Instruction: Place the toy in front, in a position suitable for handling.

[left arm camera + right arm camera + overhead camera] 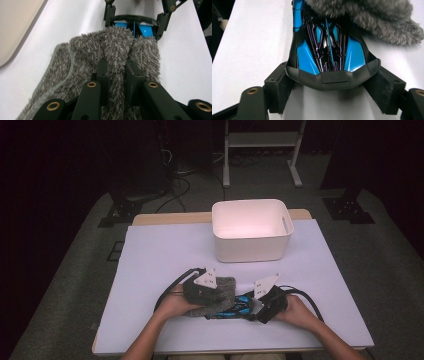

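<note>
While L hand-held gripper (117,75) is clenched on grey fuzzy cloth (100,57) draped over blue-black toy car (325,47) mid-tabletop (150,255), and R hand-held gripper (332,87) grasps car's end, risk: pile snags on car, or thin pinch slips.

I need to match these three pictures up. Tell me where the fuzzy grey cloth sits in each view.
High view: the fuzzy grey cloth lies low centre on the white table, under the left gripper.
Left gripper view: it spreads across the middle, pinched between that gripper's black jaws.
Right gripper view: it hangs along the top edge, right of centre.
Shared landmark: the blue and black toy car, which the cloth overlaps and the right gripper clamps.
</note>
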Demonstrator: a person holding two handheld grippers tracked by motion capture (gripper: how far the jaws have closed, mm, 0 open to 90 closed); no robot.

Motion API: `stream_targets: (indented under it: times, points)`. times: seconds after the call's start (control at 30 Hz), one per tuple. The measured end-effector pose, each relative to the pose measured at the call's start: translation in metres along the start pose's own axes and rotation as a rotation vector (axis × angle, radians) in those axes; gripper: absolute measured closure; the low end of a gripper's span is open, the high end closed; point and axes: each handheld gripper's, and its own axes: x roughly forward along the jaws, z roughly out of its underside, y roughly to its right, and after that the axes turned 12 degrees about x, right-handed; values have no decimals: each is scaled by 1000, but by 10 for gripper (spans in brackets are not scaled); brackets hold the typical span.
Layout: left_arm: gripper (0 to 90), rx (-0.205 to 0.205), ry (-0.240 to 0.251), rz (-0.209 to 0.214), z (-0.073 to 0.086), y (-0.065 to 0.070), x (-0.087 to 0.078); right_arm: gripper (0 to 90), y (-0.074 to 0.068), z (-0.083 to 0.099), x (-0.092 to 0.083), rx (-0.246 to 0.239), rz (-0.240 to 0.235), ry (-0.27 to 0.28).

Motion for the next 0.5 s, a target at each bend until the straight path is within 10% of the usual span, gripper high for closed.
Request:
stream_targets:
  times: [0.5]
  points:
    - [784, 20, 26, 27, 14, 21, -17, 250, -1, -1, 0, 0, 4, -2]
